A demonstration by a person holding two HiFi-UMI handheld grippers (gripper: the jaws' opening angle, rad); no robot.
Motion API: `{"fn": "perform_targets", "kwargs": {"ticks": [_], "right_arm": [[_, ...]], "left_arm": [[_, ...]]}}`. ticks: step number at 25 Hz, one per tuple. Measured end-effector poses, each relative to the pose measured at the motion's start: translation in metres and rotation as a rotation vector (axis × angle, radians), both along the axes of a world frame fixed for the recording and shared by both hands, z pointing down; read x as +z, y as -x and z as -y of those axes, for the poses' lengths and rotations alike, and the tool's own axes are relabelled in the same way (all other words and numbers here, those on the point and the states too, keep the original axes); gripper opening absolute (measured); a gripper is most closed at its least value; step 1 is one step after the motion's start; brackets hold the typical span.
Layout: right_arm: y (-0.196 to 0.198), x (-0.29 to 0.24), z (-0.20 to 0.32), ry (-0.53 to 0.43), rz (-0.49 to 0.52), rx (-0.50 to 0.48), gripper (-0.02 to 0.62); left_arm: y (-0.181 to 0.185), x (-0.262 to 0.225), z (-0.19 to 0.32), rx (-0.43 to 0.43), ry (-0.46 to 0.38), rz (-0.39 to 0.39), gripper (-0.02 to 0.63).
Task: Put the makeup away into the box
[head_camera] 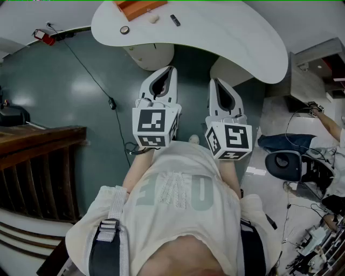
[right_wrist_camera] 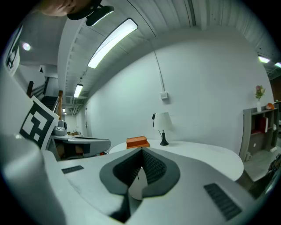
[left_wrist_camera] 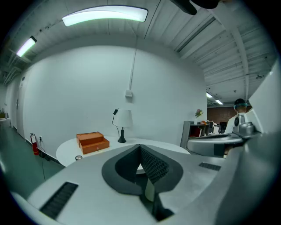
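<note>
Haven't really started yet: left gripper (head_camera: 163, 73) and right gripper (head_camera: 219, 82) both have jaws pinched together, empty, short of the worktop (head_camera: 226, 43). All the makeup bits (head_camera: 175, 20) lie loose near the orange box (head_camera: 139, 7).

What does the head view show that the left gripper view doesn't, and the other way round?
Only the head view: the person's pale shirt, the brown wooden railing and a small dark stick-shaped item on the table. Only the left gripper view: the white-shaded table lamp and the long ceiling light. Both: the white rounded table, the orange wooden box and a small round item near the table's edge.
</note>
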State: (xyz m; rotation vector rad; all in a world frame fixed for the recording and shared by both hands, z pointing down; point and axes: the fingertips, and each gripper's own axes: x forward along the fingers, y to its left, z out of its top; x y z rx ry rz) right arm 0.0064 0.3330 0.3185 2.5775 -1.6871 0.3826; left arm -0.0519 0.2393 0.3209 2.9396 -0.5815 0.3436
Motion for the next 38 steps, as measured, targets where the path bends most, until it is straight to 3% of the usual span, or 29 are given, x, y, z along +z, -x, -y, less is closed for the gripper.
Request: {"fn": "perform_targets", "kwargs": {"ticks": [11, 18, 23, 30, 38], "right_arm": [[-0.007, -0.002, 0.031, -0.007, -0.013, -0.023, 0.005], [0.005, -0.020, 0.067, -0.105, 0.007, -0.031, 0.005], [0.008, 0.001, 0.069, -0.015, 0.017, 0.012, 0.005], [-0.035, 0.005, 0.067, -0.010, 0.009, 0.066, 0.005], [-0.106, -0.006, 0.134, -0.058, -0.015, -0.010, 0.005]], "left_arm": [[-0.003, -0.002, 0.028, -0.017, -0.009, -0.010, 0.008], [0.003, -0.017, 0.066, 0.027, -0.036, -0.012, 0.008], [-0.003, -0.019, 0.091, 0.051, 0.005, -0.048, 0.008], [-0.038, -0.006, 0.099, 0.057, 0.052, -0.063, 0.008], [-0.088, -0.007, 0.140, -0.005, 0.035, -0.070, 0.008]]}}
